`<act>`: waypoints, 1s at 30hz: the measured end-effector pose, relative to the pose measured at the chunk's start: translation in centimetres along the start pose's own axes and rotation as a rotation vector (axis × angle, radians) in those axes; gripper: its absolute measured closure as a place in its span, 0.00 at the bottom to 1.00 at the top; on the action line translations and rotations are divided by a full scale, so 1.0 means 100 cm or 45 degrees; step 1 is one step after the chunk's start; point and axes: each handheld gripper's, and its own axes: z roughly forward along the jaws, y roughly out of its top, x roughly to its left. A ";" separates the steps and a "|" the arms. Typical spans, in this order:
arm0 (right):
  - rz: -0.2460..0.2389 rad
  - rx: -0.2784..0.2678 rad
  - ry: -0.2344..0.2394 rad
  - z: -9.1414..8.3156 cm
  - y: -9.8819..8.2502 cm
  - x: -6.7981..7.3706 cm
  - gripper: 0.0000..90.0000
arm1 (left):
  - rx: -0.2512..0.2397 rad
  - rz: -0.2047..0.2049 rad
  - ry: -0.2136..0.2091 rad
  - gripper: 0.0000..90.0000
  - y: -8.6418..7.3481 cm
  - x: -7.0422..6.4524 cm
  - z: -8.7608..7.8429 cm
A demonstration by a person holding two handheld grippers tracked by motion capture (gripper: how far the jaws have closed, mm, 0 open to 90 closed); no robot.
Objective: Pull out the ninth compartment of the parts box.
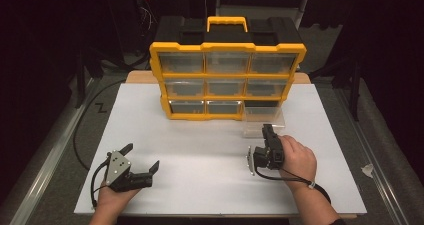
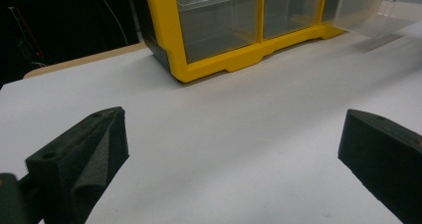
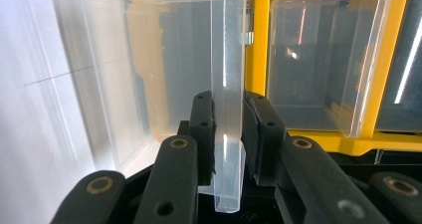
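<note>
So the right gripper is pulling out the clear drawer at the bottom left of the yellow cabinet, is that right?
Not quite: the drawer stands out at the bottom right of the yellow cabinet, not the bottom left, as the high view shows. The rest holds: the right gripper is shut on the clear drawer's front lip.

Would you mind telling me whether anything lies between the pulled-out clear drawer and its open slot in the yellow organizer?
Nothing visible does. The clear drawer, clamped at its front lip by the right gripper, sits directly in front of the empty bottom-right slot of the organizer. The left gripper rests open, well off to the side.
</note>
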 end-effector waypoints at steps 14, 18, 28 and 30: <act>0.043 -0.003 0.035 -0.003 0.000 -0.005 0.75 | 0.001 0.001 -0.002 0.00 0.000 0.000 0.000; 0.080 0.005 0.069 -0.010 -0.002 -0.004 0.64 | -0.007 -0.001 -0.005 0.00 0.000 0.000 -0.001; 0.087 0.042 0.145 -0.032 -0.010 0.013 0.49 | -0.023 -0.004 -0.013 0.00 0.001 0.000 -0.002; 0.088 0.032 0.147 -0.034 -0.012 0.017 0.48 | -0.025 -0.008 -0.015 0.00 0.001 0.000 -0.002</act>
